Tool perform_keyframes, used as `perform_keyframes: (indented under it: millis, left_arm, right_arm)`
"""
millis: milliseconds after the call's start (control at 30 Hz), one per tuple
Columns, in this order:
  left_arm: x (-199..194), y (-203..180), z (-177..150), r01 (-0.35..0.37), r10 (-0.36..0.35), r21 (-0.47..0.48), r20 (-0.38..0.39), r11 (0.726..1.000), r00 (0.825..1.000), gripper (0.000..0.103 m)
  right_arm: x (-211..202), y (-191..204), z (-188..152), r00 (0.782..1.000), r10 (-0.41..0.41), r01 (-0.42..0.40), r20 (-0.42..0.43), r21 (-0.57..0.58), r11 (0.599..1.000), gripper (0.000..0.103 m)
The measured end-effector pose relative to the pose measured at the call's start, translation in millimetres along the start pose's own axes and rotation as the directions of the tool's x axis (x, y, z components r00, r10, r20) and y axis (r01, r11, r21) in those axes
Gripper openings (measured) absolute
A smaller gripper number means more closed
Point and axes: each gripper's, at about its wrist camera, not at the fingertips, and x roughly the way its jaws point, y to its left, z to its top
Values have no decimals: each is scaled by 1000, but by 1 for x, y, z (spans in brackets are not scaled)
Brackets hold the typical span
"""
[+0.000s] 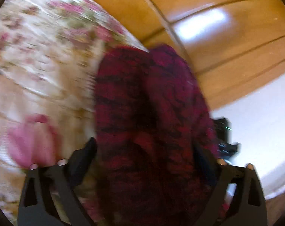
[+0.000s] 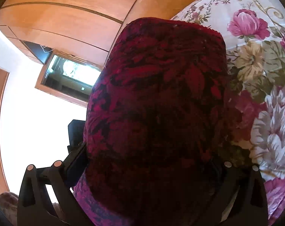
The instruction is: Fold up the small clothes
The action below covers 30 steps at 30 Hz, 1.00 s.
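Observation:
A dark red and maroon patterned garment (image 1: 152, 103) hangs bunched in front of both cameras and fills the space between each pair of fingers. My left gripper (image 1: 148, 146) stands wide, its fingers (image 1: 86, 152) at the cloth's sides, and I see no pinch on it. My right gripper (image 2: 152, 156) is just as wide. The same garment (image 2: 157, 94) drapes over it and hides its right fingertip. The left wrist view is blurred. Each view shows the other gripper as a black shape beside the cloth.
A floral bedspread (image 1: 39, 56) (image 2: 264, 75) lies under and beside the garment. A pink piece of clothing (image 1: 29, 137) rests on it at the left. Wooden wardrobe panels (image 1: 217, 37) (image 2: 67, 18) stand behind, with a white wall (image 2: 39, 122) and a framed opening (image 2: 71, 75).

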Motion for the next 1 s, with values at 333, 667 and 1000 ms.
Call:
perform_keyframes:
  millis: [333, 667, 1000]
  left_arm:
    - [42, -57, 10, 141, -136, 73, -63, 987, 989, 88]
    - [238, -207, 44, 260, -175, 263, -307, 929, 935, 88]
    - [398, -268, 10, -91, 306, 609, -260, 788, 916, 88]
  right_arm:
    - [-76, 34, -22, 987, 13, 4, 161, -105, 994, 87]
    - [-263, -10, -37, 847, -169, 198, 505, -4, 980, 87]
    - [-330, -130, -68, 696, -519, 389, 497, 347, 854, 101]
